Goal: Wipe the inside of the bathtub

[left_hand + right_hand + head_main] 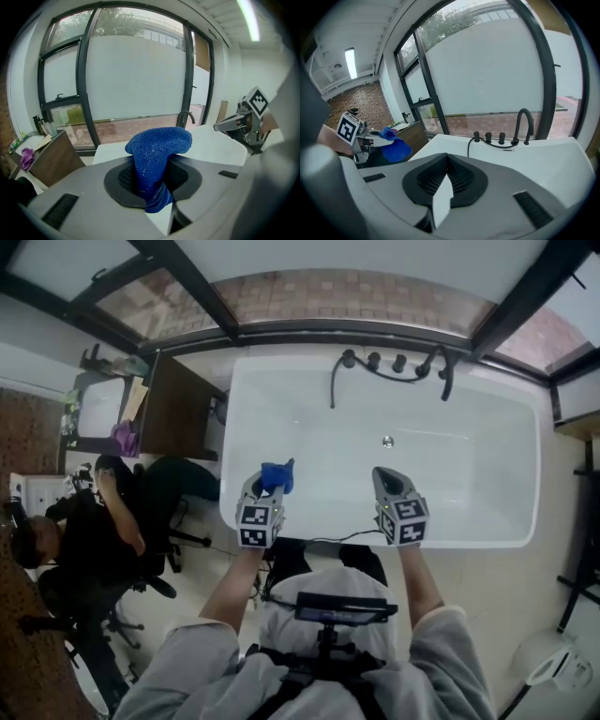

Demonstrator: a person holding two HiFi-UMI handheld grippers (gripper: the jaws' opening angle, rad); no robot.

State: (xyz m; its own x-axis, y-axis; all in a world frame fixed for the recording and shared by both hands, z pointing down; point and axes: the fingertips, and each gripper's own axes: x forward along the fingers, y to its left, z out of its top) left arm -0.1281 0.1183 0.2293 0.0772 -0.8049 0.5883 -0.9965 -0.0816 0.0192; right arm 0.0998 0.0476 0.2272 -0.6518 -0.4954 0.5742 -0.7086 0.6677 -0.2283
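— What has the left gripper (269, 486) got?

— A blue cloth (277, 474). In the left gripper view its jaws are clamped on the cloth (158, 149). The dark ribbed pads (125, 179) are held apart only by the thickness of the fabric. One thick fold bulges out past the jaws toward 12 o'clock, and a short tail sticks out toward 6.

— And the right gripper (391, 482)?

— Empty, with its jaws pressed together. In its own view the two pads (430, 180) meet in a single ridge with nothing between them.

— Where's the bathtub?

— In the head view the white bathtub (281, 371) lies at 12 o'clock from the person, its long side running across. Both grippers are held over its near rim, the left at about 11 o'clock and the right at about 1, well apart from each other.

— Is the cloth on the enamel?

— No contact shows. In the right gripper view the left gripper (358, 133) sits at 9 o'clock. The cloth (396, 149) droops from its tip in the air, with a dark wooden cabinet (412, 133) behind it.

— What else is around?

— A black faucet (444, 371) and knobs (399, 362) stand on the far rim, toward 1 o'clock. A black hose (336, 381) curves down into the basin, and the drain (387, 441) is in the tub floor. At 9 o'clock a person (103, 531) sits on an office chair near the cabinet.
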